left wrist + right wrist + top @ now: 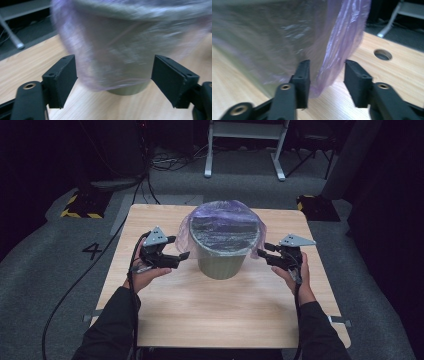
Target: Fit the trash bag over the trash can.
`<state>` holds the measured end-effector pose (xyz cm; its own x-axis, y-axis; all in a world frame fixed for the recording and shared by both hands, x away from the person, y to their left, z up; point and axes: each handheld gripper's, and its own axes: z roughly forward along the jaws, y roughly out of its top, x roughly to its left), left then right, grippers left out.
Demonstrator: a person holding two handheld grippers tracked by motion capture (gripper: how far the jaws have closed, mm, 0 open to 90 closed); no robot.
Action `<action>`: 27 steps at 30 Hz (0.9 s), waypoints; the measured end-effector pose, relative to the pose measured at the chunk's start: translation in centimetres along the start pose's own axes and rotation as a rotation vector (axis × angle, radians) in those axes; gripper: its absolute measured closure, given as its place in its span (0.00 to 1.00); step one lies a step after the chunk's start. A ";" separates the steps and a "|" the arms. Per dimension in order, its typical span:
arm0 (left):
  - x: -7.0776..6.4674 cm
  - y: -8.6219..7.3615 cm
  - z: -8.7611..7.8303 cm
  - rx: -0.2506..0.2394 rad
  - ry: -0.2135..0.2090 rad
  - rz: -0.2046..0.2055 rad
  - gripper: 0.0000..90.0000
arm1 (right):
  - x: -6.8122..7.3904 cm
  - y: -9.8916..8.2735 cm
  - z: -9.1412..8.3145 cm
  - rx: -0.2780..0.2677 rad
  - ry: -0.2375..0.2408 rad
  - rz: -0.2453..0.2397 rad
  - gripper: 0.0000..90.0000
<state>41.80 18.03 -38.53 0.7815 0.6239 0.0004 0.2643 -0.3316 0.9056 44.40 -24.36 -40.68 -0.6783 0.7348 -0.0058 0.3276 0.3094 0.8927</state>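
Here, bin (221, 255): upright mid-table (165, 320), lined with a purple bag (220, 215) draped over its rim.
Left gripper (180, 248): just left of the bin, jaws spread wide, holding nothing.
Right gripper (264, 250): by the bin's right side, jaws parted; a bag fold (337, 50) hangs between them, unpinched.

My desk (165, 315), light wood grain (one round hole near its edge), carries a single grey-green bin (221, 262) lined with a purple bag (222, 215), standing upright.
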 end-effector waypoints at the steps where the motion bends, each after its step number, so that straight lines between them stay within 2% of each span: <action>1: -0.5 0.1 -0.1 -0.002 -0.012 0.014 0.21 | 0.1 0.0 -0.3 -0.010 0.009 -0.007 0.58; 3: -1.5 0.5 0.0 0.006 -0.022 0.062 0.19 | 0.4 0.2 -0.7 -0.011 0.004 -0.031 0.48; 5: -2.3 0.8 0.1 0.007 -0.035 0.098 0.18 | 0.6 0.3 -1.0 -0.003 0.006 -0.061 0.42; 8: -3.0 1.4 0.5 0.013 -0.018 0.135 0.21 | 1.1 0.6 -1.4 -0.020 -0.003 -0.104 0.37; 10: -3.2 1.8 0.8 0.013 0.012 0.166 0.37 | 1.5 0.8 -1.7 -0.038 0.009 -0.136 0.36; 13: -3.2 2.0 1.2 0.031 0.032 0.183 0.57 | 2.3 1.0 -2.0 -0.049 0.035 -0.180 0.34; 16: -3.0 2.0 1.6 0.049 0.039 0.181 0.67 | 3.5 1.0 -2.4 -0.074 0.047 -0.233 0.32; 18: -2.9 2.0 1.8 0.052 0.038 0.179 0.73 | 4.6 0.9 -2.4 -0.073 0.054 -0.281 0.30; 20: -2.9 1.9 2.0 0.049 0.032 0.180 0.80 | 5.6 0.8 -2.2 -0.064 0.041 -0.323 0.30; 21: -2.9 1.9 2.0 0.050 0.030 0.184 0.85 | 5.9 0.8 -2.1 -0.063 0.039 -0.338 0.32; 22: -2.9 1.9 2.1 0.049 0.026 0.186 0.89 | 6.1 0.8 -1.9 -0.064 0.029 -0.345 0.40; 24: -2.9 1.8 2.2 0.055 0.011 0.188 0.94 | 6.2 1.0 -1.8 -0.068 0.001 -0.359 0.66; 25: -2.9 1.7 2.2 0.057 0.007 0.195 0.97 | 6.1 1.0 -1.8 -0.080 0.005 -0.362 0.78; 26: -2.9 1.6 2.3 0.065 0.005 0.203 1.00 | 6.0 0.9 -1.8 -0.083 0.005 -0.352 0.89; 27: -2.9 1.5 2.4 0.077 -0.005 0.211 1.00 | 5.9 0.9 -1.7 -0.081 0.007 -0.346 0.96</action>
<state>41.30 14.09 -38.19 0.8266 0.5318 0.1842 0.1367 -0.5072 0.8509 39.56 -20.74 -39.19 -0.7447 0.5903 -0.3115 0.0246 0.4906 0.8710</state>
